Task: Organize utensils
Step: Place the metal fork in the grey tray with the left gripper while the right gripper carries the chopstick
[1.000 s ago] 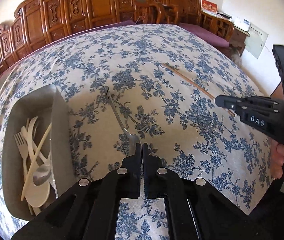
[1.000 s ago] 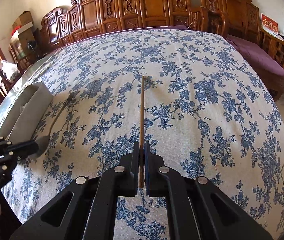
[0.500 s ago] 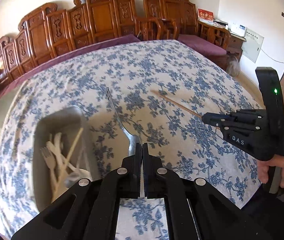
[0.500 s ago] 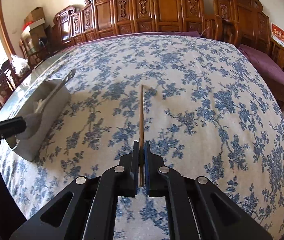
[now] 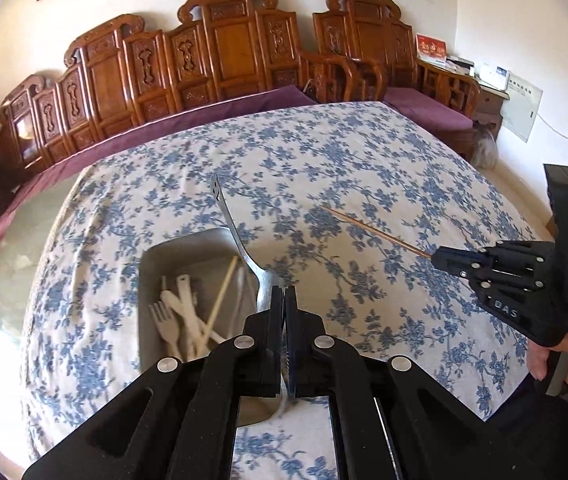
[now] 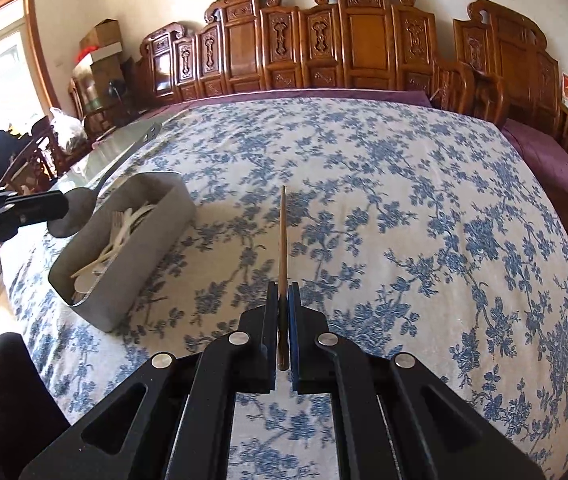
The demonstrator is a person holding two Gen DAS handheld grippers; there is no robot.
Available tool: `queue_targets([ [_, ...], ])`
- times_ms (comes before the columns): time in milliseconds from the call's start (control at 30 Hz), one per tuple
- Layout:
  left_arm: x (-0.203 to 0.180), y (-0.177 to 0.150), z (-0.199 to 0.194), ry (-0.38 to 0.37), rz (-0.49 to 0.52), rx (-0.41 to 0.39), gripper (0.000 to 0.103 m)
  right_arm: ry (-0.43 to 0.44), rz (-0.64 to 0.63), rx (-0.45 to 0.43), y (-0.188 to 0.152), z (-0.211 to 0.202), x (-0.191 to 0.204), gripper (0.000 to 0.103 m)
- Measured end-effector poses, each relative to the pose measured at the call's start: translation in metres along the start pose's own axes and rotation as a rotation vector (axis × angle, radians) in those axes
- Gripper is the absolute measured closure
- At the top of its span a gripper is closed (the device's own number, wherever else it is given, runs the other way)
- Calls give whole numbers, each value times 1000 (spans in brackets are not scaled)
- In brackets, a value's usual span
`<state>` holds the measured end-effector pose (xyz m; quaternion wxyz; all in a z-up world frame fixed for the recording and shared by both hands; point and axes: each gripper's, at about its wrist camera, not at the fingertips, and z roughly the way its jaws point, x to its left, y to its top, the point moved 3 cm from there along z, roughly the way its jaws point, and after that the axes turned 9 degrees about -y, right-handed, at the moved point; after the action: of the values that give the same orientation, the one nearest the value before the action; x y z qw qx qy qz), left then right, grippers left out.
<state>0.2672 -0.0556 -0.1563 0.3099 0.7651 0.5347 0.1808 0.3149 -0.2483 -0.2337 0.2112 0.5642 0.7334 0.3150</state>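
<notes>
Left gripper (image 5: 284,300) fingers clamped tight on the metal spoon (image 5: 244,248), right above the grey rectangular metal tray (image 6: 140,248). Right gripper (image 6: 283,300) pinches a thin wooden chopstick (image 6: 283,236), right of the tray over the table (image 6: 404,220).

Shiny metal spoon (image 5: 262,280), matt grey metal tray (image 6: 140,252), pale plastic cutlery (image 5: 184,320), wooden chopstick (image 6: 283,240), floral cloth (image 6: 404,220)

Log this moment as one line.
left gripper: shut on spoon | right gripper: shut on chopstick | bin: holds utensils
</notes>
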Motion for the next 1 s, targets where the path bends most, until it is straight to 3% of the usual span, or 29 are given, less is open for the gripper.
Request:
queue_targets([
  [367,48,-37,23,-13,-59,87,103,24,-21,-29,8,-17,30,97],
  [733,76,-62,46,-12,-124,146,102,80,-28,-26,22,-15,86,97],
  [1000,98,-62,21,-7,-180,94,102,102,-63,13,33,3,139,97],
])
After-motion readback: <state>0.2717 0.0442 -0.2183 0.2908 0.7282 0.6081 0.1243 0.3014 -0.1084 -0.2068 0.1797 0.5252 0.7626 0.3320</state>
